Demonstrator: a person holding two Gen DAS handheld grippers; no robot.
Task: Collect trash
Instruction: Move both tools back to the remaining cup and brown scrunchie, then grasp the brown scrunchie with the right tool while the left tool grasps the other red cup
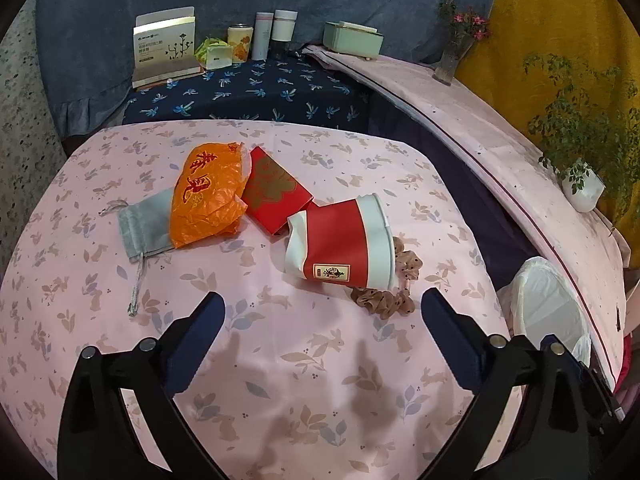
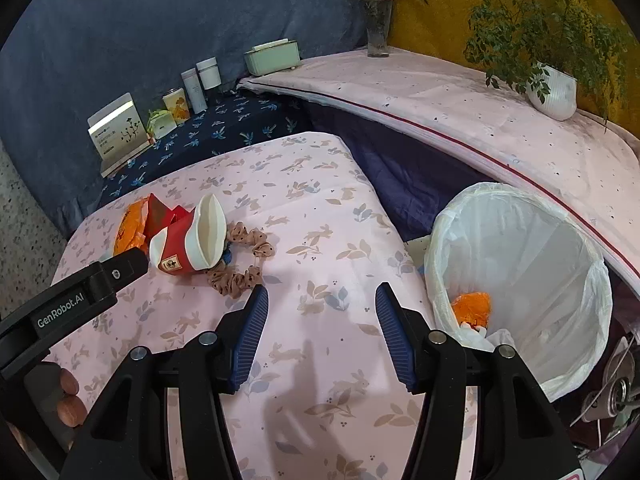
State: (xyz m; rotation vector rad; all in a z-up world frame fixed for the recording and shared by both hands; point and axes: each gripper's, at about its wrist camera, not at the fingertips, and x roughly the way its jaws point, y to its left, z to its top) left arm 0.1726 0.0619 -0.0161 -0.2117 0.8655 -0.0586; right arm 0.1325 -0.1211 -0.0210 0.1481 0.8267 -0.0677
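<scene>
Hovering over the pink worktop (image 1: 304, 380), the left gripper (image 1: 322, 312) gapes wide and empty, while the right gripper (image 2: 322, 300) stands half spread with nothing between its jaws. Beyond them lie a scrunchie (image 1: 384, 300), a crushed red cup (image 1: 340, 240), a red packet (image 1: 274, 192), an orange bag (image 1: 206, 196) and a grey pouch (image 1: 146, 228). The lined bin (image 2: 520, 264) stands just beside the worktop's right edge, holding an orange scrap (image 2: 472, 308).

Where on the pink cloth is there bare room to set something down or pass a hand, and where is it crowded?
Free: the near stretch of pink cloth between the open left gripper and the paper cup, and the strip between the scrunchie and the bin. Also the far edge behind the red box. Crowded: the middle, where orange bag, grey pouch, box, cup and scrunchie overlap.
</scene>
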